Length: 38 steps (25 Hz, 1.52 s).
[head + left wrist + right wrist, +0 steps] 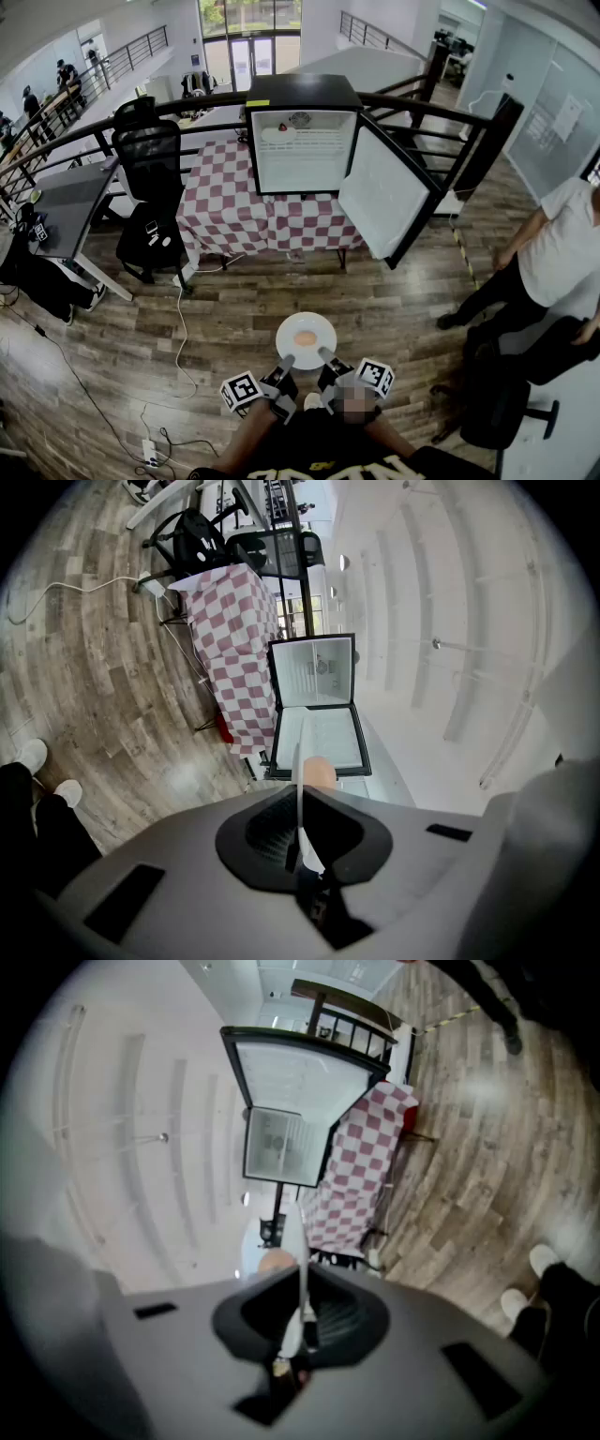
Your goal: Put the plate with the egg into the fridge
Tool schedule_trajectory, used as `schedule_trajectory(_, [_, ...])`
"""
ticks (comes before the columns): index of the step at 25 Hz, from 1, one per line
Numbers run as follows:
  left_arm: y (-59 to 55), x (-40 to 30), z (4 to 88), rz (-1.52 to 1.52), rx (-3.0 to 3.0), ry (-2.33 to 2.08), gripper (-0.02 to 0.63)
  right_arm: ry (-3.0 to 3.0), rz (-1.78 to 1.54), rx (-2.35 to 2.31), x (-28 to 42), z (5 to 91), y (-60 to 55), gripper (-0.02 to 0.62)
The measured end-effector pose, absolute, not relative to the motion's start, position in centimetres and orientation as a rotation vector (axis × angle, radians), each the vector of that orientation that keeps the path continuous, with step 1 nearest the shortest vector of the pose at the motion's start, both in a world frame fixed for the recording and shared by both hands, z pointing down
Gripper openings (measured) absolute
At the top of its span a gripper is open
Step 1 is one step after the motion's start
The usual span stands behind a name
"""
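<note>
A white plate point(306, 339) with a brownish egg point(306, 338) on it is held over the wooden floor, in front of me. My left gripper point(286, 362) is shut on the plate's near-left rim and my right gripper point(325, 355) on its near-right rim. In the left gripper view the plate point(300, 778) shows edge-on between the shut jaws of the left gripper point(300, 838), with the egg point(320, 772) beyond. The right gripper view shows the same: plate rim point(299, 1243), egg point(275, 1261), right gripper point(300, 1324). The small fridge point(305, 141) stands ahead with its door point(384, 199) swung open to the right.
The fridge sits on a table with a red-and-white checked cloth point(234, 214). A black office chair point(148, 164) and a desk point(66, 202) stand at the left. A person point(562, 253) and another chair point(497, 398) are at the right. A white cable point(182, 337) lies on the floor.
</note>
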<state>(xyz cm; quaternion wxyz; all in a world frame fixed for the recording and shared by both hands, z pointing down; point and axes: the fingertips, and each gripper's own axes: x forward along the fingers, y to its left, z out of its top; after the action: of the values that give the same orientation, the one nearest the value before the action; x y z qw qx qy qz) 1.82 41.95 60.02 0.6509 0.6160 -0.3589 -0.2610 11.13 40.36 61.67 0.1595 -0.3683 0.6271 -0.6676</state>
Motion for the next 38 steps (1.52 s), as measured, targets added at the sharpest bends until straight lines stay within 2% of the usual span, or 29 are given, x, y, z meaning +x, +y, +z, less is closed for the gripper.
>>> schedule_trajectory(38, [43.8, 4.0, 60.5, -0.636, 1.302, -0.856, 0.034, 1.752, -1.937, -0.964, 12.9, 62.7, 41.2, 0.038])
